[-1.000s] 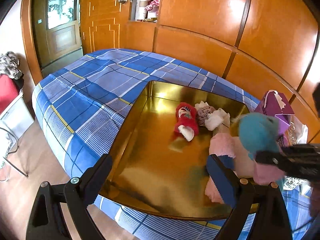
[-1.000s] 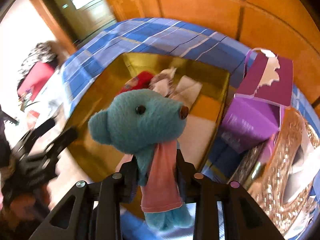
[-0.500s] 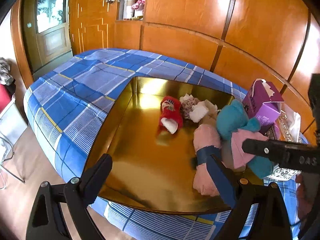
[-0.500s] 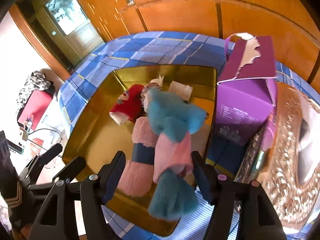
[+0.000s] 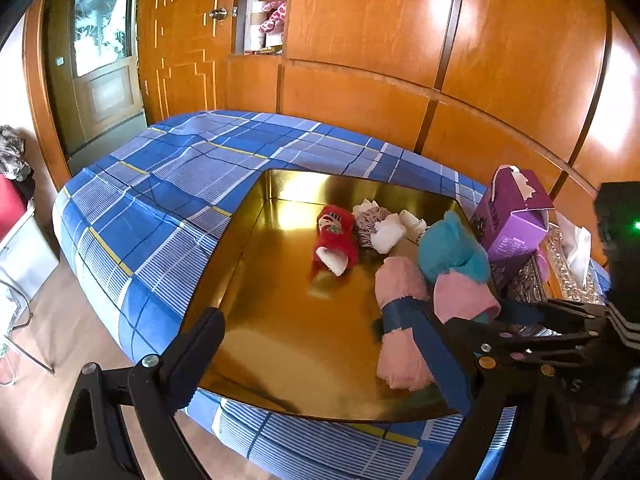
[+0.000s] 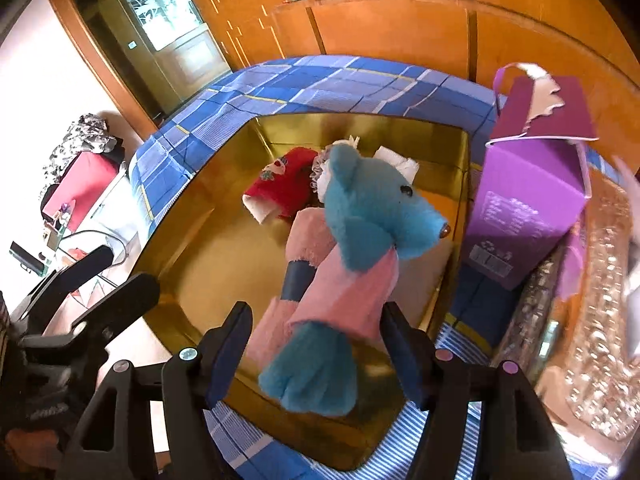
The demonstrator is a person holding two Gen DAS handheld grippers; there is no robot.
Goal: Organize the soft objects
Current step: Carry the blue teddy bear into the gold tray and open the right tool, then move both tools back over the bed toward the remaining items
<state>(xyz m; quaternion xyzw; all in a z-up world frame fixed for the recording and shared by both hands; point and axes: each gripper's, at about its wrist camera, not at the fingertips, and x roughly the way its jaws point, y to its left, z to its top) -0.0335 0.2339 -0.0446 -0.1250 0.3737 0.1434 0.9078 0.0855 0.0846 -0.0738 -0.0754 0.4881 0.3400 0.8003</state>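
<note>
A gold tray [image 5: 280, 332] [image 6: 208, 264] lies on the blue plaid bed. In it are a red sock [image 5: 335, 238] [image 6: 280, 188], a pale bundle of socks [image 5: 384, 226], a pink rolled cloth with a blue band [image 5: 400, 320] [image 6: 298, 276] and a teal plush bear in a pink shirt [image 5: 452, 254] [image 6: 368, 224]. My right gripper [image 6: 320, 348] is open, its fingers on either side of the bear's legs, not touching. My left gripper [image 5: 324, 356] is open and empty over the tray's near edge.
A purple carton [image 5: 512, 220] [image 6: 528, 196] stands right of the tray, beside a glittery gold tissue box [image 5: 568, 276] [image 6: 600, 320]. Wooden wall panels run behind the bed [image 5: 160, 184]. The floor and a red case [image 5: 10, 204] are to the left.
My right gripper carried the bear down into the tray and opened, letting it rest against the pink roll. My left gripper drew back a little.
</note>
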